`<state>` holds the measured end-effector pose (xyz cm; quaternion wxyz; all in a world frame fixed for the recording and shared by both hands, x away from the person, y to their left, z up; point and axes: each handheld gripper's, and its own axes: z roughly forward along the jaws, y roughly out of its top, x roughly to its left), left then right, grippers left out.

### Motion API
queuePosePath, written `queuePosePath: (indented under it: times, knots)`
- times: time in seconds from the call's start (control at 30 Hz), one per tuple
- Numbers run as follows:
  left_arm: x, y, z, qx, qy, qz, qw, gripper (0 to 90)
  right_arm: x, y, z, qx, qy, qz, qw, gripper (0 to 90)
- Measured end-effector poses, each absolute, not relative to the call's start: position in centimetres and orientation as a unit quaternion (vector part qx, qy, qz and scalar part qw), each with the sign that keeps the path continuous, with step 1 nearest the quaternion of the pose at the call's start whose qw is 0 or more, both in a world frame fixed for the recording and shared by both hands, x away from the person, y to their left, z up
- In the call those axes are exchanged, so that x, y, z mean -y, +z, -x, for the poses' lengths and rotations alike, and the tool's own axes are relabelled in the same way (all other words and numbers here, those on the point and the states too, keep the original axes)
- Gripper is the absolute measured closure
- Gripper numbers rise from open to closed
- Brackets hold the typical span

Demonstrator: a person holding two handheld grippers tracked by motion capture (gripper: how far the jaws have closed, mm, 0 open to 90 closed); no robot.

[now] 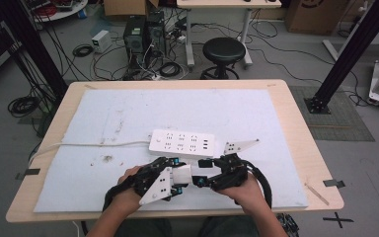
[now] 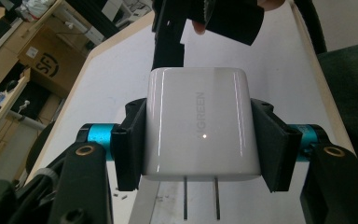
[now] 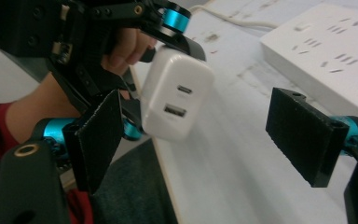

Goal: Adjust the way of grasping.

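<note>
A white charger block [image 2: 199, 123] with two metal prongs is clamped between the jaws of my left gripper [image 1: 177, 174], just above the table's front edge. In the right gripper view the same charger [image 3: 175, 99] shows its two USB ports facing me. My right gripper [image 1: 203, 177] is open, its pads [image 3: 303, 135] wide apart, close to the charger's port side and not touching it. A white power strip [image 1: 181, 142] with several sockets lies flat just beyond both grippers, its cord [image 1: 94, 144] running off to the left.
A pale blue mat [image 1: 128, 113] covers most of the wooden table [image 1: 301, 148]. A black stool [image 1: 223, 52], computer towers and tangled cables stand on the floor behind the table. Black frame posts rise at the left and right.
</note>
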<state>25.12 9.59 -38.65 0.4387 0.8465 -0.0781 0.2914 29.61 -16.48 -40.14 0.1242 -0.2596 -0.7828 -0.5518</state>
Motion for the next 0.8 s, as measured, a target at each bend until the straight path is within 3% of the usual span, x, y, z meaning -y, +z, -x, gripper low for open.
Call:
queuePosePath:
  times: [0.27, 0.4, 0.43, 0.8]
  knots:
    - [-9.4, -39.0, -25.0, 0.088, 0.299, -0.842, 0.441, 42.4, 14.6, -41.4, -29.9, 0.776, -0.549, 0.265, 0.159, 20.0]
    - [-9.2, -39.1, -24.9, 0.087, 0.301, -0.840, 0.443, 42.4, 14.4, -41.9, -30.1, 0.761, -0.563, 0.266, 0.181, 30.8]
    - [-9.2, -39.1, -24.9, 0.090, 0.305, -0.839, 0.442, 42.5, 14.4, -42.0, -30.3, 0.750, -0.572, 0.268, 0.193, 37.7]
    - [-9.3, -39.0, -25.0, 0.091, 0.311, -0.837, 0.440, 42.4, 14.0, -42.4, -30.4, 0.733, -0.583, 0.274, 0.219, 55.8]
